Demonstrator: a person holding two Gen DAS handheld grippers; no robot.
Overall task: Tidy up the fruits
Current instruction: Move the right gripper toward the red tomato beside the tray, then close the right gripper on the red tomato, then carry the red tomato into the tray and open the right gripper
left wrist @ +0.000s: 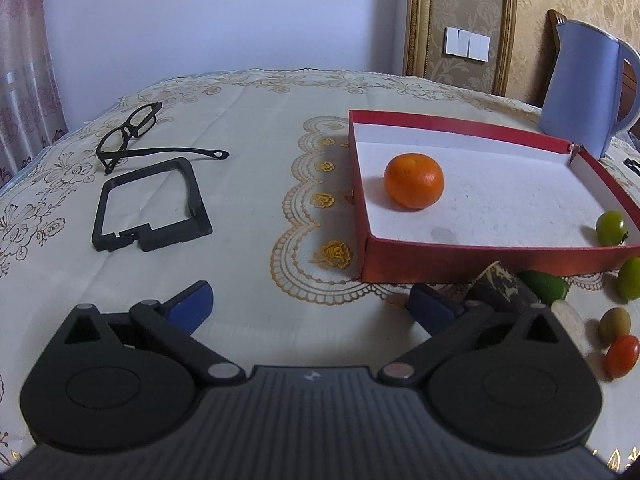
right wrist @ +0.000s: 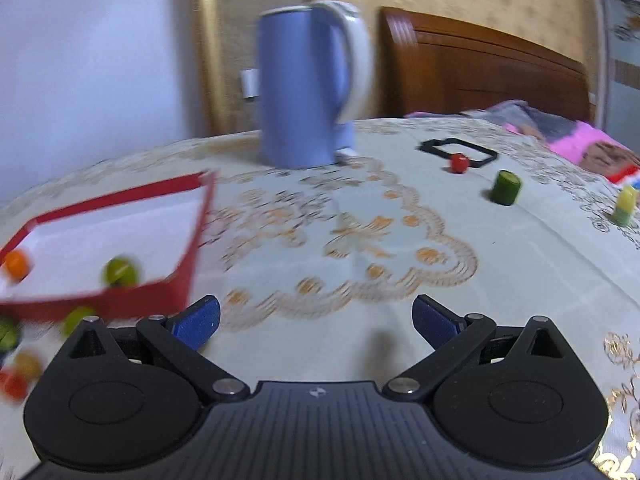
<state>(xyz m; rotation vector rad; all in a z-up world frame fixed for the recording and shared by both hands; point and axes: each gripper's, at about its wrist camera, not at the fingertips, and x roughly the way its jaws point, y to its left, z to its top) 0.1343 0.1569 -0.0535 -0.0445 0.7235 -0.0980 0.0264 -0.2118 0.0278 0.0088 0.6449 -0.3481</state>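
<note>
A red tray point(left wrist: 452, 122) with a white floor holds an orange mandarin point(left wrist: 414, 181) and a green grape point(left wrist: 611, 227). In front of its near wall lie a green fruit point(left wrist: 631, 278), a green piece point(left wrist: 546, 286), an olive-coloured fruit point(left wrist: 615, 324) and a red tomato point(left wrist: 621, 355). My left gripper point(left wrist: 312, 307) hangs open over bare cloth, left of the tray, nothing between its blue pads. The blurred right wrist view shows the same tray point(right wrist: 196, 240), and my right gripper point(right wrist: 316, 322) open over the cloth. Farther right lie a red fruit point(right wrist: 459, 163), a green cylinder point(right wrist: 506, 188) and a yellow-green piece point(right wrist: 624, 205).
A blue kettle point(left wrist: 584, 84) stands behind the tray. Black glasses point(left wrist: 128, 130) and a black frame point(left wrist: 150, 204) lie at the left. A second black frame point(right wrist: 460, 148) and a pink packet point(right wrist: 592, 152) sit at the right. A patterned roll point(left wrist: 500, 286) lies beside my left gripper.
</note>
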